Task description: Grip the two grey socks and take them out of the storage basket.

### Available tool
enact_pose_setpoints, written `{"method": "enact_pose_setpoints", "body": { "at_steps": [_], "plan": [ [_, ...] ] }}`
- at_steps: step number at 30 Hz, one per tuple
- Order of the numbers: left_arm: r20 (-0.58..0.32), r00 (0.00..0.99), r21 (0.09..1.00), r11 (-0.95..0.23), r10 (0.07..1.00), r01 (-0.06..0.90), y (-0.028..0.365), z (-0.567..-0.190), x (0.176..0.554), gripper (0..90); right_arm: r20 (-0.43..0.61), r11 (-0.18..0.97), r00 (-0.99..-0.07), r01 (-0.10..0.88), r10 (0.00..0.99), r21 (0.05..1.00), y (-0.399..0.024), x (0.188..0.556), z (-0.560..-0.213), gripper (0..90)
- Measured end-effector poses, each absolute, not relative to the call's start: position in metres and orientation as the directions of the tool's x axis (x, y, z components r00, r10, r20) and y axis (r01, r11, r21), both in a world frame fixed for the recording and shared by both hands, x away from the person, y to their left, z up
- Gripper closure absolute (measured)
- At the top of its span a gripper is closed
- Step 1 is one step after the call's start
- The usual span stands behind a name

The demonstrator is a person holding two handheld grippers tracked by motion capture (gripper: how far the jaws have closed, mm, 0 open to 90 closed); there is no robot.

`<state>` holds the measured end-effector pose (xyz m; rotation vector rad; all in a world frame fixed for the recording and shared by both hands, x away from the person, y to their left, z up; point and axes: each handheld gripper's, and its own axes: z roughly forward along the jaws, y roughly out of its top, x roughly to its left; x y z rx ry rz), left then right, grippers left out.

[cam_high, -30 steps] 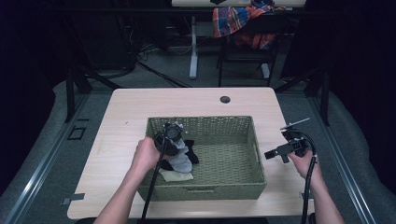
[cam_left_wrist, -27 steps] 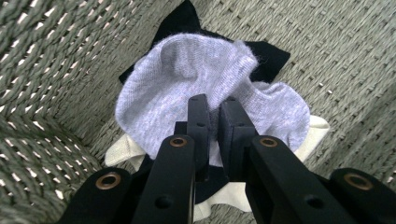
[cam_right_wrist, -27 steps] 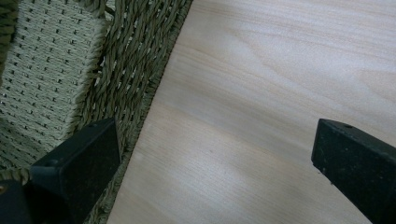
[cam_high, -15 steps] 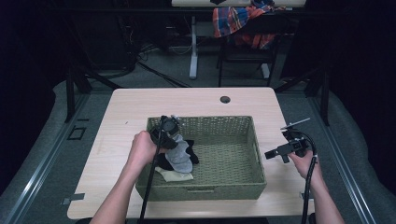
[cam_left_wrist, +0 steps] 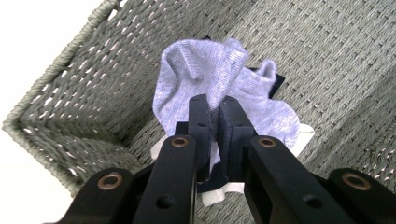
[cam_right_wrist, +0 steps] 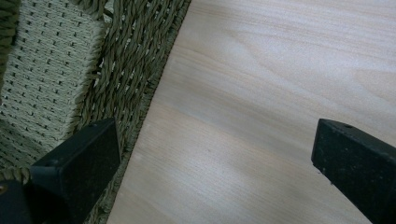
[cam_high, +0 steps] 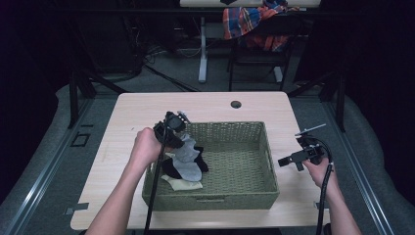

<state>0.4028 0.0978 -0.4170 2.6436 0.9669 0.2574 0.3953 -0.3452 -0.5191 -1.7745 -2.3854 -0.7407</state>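
A green woven basket [cam_high: 244,193] stands in the middle of the table. In its left part lies a small pile of socks: a black one [cam_high: 169,168] and a white one [cam_high: 182,185]. My left gripper [cam_high: 177,138] is shut on a grey sock [cam_left_wrist: 219,65], lifting it above the pile near the basket's left wall [cam_left_wrist: 70,84]. The grey sock [cam_high: 188,159] hangs down from the jaws. My right gripper [cam_high: 289,161] is open over bare table just right of the basket's right wall [cam_right_wrist: 126,60], with nothing between its jaws.
The light wooden table [cam_high: 147,110] has a round cable hole [cam_high: 236,104] at the back. Bare table [cam_right_wrist: 261,116] lies on both sides of the basket. A chair with a plaid cloth [cam_high: 254,22] stands behind the table, beside dark stands and cables.
My left gripper has risen and moved back and left toward the basket's left wall, pulling the grey sock up from the pile. The right gripper has stayed still.
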Motion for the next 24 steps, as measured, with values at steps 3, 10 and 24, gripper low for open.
{"method": "enact_pose_setpoints", "body": {
  "at_steps": [3, 10, 24],
  "plan": [
    [0.066, 0.753, 0.348, -0.722, 0.655, 0.598, 0.099, -0.412, 0.406, 84.8, 0.342, 0.211, -0.331, 0.915, 0.880, 0.343, -0.345, 0.395, -0.520, 0.9],
    [0.068, 0.749, 0.339, -0.721, 0.659, 0.604, 0.102, -0.403, 0.411, 84.9, 0.343, 0.225, -0.342, 0.914, 0.875, 0.337, -0.346, 0.396, -0.519, 0.9],
    [0.089, 0.735, 0.324, -0.718, 0.672, 0.616, 0.114, -0.384, 0.420, 85.0, 0.345, 0.222, -0.336, 0.918, 0.876, 0.328, -0.345, 0.396, -0.519, 0.9]
  ]
}}
